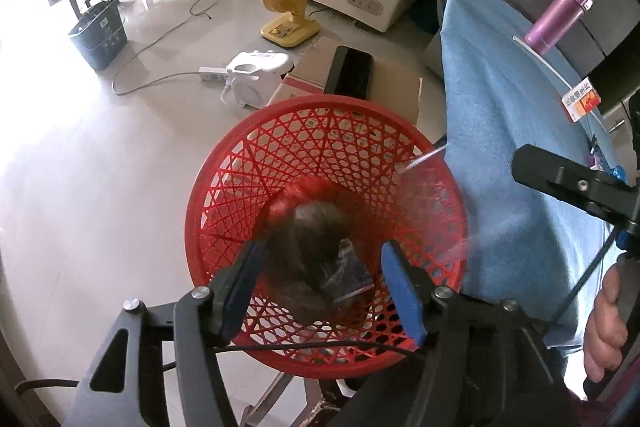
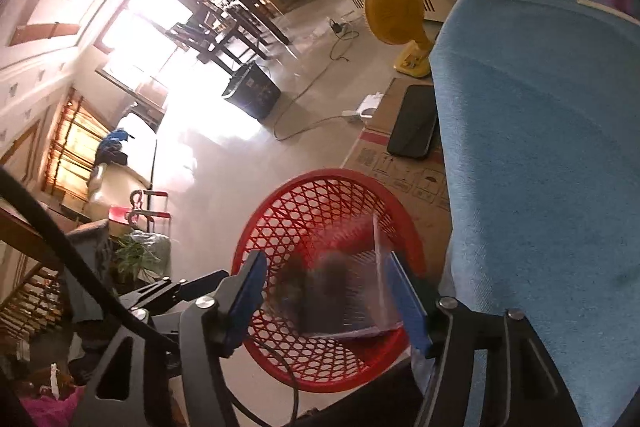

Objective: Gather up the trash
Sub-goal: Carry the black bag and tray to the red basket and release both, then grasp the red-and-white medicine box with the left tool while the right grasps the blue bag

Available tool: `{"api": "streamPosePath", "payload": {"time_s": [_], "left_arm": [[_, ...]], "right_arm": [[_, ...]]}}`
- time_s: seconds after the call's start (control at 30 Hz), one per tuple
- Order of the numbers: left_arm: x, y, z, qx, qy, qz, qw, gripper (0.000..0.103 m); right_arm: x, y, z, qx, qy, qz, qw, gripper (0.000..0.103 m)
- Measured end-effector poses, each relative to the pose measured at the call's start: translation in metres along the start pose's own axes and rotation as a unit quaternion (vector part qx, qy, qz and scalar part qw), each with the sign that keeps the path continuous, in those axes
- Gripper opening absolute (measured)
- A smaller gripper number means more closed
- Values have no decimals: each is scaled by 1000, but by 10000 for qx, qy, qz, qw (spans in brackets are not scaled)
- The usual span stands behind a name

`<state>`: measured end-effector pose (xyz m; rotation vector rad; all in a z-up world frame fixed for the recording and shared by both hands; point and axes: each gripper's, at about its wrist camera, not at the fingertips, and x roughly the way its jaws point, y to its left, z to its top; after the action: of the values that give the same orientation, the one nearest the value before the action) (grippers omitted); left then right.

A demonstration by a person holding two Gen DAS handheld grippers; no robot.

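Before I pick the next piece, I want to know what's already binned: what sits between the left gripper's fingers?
In the left wrist view, the left gripper is open over the red basket, with blurred dark trash between its fingers.

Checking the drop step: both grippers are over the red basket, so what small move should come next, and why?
Probably lift both grippers clear and go for the next piece. The left gripper and right gripper stand open above the red basket, pressing on nothing. A blurred brown clump and clear wrapper already sit within the rim.
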<state>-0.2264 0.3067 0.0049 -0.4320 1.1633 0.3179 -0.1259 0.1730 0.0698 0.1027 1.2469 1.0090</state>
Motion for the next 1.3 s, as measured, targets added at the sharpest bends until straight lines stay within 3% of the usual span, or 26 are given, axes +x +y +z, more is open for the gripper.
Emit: {"api": "streamPosePath", "payload": {"time_s": [0.33, 0.63, 0.87, 1.03, 1.3], "left_arm": [[-5, -10, 1, 38, -17, 4, 10000, 64], [-16, -53, 9, 445, -151, -39, 9989, 64], [-25, -113, 12, 957, -224, -276, 9948, 64], [-37, -160, 20, 1311, -340, -510, 9895, 64], [-76, -250, 50, 1803, -785, -1151, 9737, 68]], "right_arm": [[-22, -33, -1, 371, -386, -130, 9985, 67], [-97, -91, -13, 967, -1155, -402, 9878, 67], [-181, -144, -41, 1462, -1907, -889, 9666, 67], [-254, -190, -71, 1846, -2481, -1434, 9401, 67], [-316, -254, -83, 1918, -2669, -2505, 9106, 67]]}}
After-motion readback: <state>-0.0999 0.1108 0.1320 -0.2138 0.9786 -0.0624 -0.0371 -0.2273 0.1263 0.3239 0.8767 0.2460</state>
